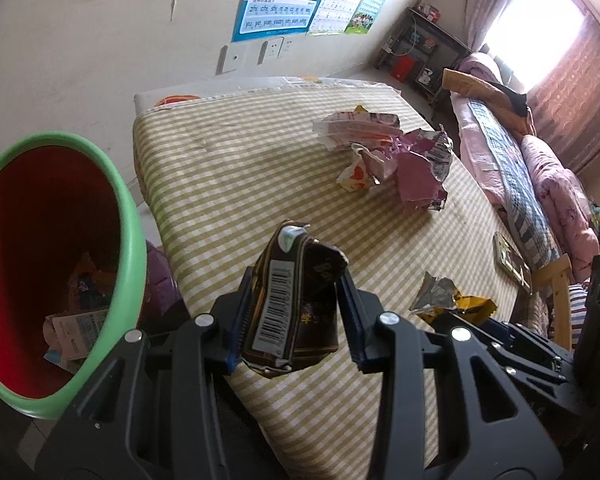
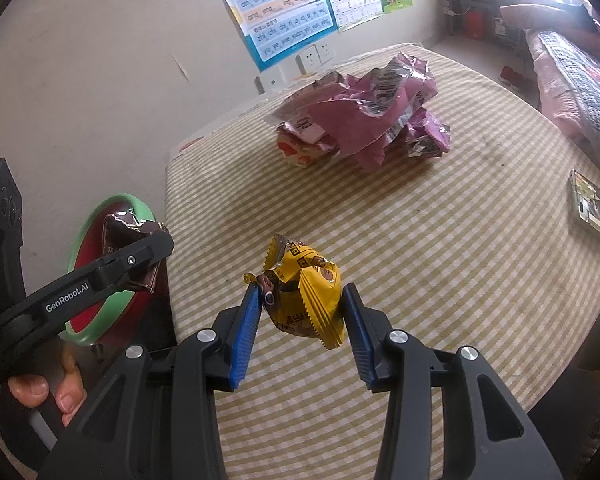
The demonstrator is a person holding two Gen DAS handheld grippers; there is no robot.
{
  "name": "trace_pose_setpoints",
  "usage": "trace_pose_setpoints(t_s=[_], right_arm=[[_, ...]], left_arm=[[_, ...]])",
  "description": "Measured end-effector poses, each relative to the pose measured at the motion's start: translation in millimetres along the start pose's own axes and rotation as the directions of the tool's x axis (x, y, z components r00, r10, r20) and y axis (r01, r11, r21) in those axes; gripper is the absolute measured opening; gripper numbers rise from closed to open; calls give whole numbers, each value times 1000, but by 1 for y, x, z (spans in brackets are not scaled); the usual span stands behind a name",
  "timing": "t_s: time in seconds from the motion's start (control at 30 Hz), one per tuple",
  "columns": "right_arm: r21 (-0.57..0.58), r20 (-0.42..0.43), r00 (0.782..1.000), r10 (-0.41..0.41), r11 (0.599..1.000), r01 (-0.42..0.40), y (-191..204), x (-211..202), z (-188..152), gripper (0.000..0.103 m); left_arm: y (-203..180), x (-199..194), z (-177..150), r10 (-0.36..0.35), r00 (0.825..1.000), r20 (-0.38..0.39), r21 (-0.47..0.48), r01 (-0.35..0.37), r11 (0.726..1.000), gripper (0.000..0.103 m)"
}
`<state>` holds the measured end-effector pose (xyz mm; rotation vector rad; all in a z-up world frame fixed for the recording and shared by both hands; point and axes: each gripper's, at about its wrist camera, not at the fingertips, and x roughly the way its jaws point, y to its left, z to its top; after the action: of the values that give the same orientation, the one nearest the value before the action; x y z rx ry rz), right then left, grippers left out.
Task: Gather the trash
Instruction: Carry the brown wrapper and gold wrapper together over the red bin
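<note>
Your left tongs grip a dark brown wrapper beside the green-rimmed bin. Your right tongs clamp a yellow snack packet above the checked bench, where crumpled pink wrappers lie.

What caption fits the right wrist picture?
Right tool gripping a yellow snack wrapper above the checked table, pink wrappers beyond.

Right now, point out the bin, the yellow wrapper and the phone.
bin (image 1: 134, 236): left wrist view, green rim
yellow wrapper (image 2: 314, 292): right wrist view, middle of the pack
phone (image 2: 594, 206): right wrist view, its face
</note>
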<state>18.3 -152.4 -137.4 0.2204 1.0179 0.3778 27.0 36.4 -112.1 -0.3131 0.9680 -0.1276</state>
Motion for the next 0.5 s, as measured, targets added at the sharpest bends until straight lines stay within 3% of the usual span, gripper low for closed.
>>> trace_pose_setpoints(t_s=[0.5], right_arm=[[-17, -22, 1000, 5, 1000, -5, 7, 7, 0, 41]], left_arm=[[9, -3, -1, -3, 1000, 4, -26, 3, 1000, 38]])
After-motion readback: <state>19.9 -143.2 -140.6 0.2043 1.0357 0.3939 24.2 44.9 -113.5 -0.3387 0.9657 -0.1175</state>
